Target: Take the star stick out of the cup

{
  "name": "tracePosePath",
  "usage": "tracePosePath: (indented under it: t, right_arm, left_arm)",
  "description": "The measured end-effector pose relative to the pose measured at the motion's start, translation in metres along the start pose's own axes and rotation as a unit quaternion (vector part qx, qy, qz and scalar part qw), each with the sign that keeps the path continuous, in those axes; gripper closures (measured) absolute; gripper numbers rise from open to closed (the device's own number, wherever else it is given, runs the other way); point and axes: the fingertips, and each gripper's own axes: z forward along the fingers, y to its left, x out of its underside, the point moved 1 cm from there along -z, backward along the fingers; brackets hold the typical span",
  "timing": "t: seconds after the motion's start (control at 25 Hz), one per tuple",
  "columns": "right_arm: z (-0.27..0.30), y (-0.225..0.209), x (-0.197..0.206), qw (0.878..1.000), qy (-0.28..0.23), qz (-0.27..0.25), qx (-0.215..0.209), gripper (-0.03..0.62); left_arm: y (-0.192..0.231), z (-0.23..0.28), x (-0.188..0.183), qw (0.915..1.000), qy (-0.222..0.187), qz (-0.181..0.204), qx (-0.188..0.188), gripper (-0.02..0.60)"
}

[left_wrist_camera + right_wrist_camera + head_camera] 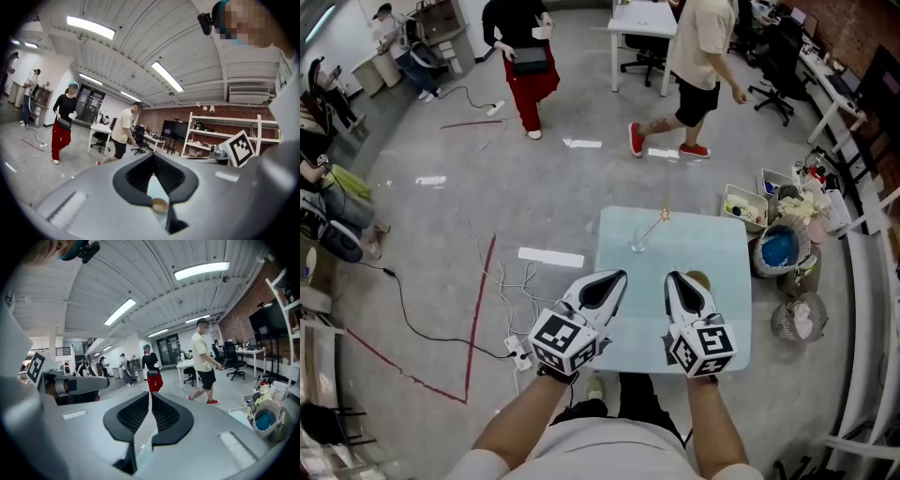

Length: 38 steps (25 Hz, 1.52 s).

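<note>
We see the cup (638, 246) on the table's (717, 239) far left part, with the star stick (657, 221) in it, leaning right. Nearer us, left gripper (621, 276) and right gripper (671, 276) sit side by side, and baskets (745, 206) stand on the floor to the table's right

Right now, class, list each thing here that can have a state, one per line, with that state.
Star stick: in the cup, leaning right, star end up.
Cup: upright on the table, not held.
Left claw: shut, empty, short of the cup.
Right claw: shut, empty, short of the cup.
</note>
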Motion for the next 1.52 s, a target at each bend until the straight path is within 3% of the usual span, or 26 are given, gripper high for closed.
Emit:
tracePosePath:
  t: [0.2, 0.6, 1.0, 1.52]
  right_arm:
    - [0.055, -0.051, 0.01, 1.0, 0.021, 0.014, -0.011, 0.58]
    - [0.149, -0.13, 0.087, 0.994, 0.096, 0.06, -0.009, 0.566]
    - [0.206, -0.168, 0.141, 0.988, 0.133, 0.081, -0.001, 0.555]
    - [0.236, -0.18, 0.15, 0.987, 0.134, 0.09, 0.003, 0.559]
  left_arm:
    - [0.027, 0.058, 0.009, 0.9998, 0.015, 0.002, -0.013, 0.575]
    - [0.071, 0.127, 0.052, 0.9977, 0.052, -0.024, -0.037, 0.575]
    - [0.098, 0.153, 0.089, 0.9937, 0.085, -0.041, -0.061, 0.575]
    - [0.109, 0.148, 0.101, 0.9903, 0.099, -0.047, -0.085, 0.575]
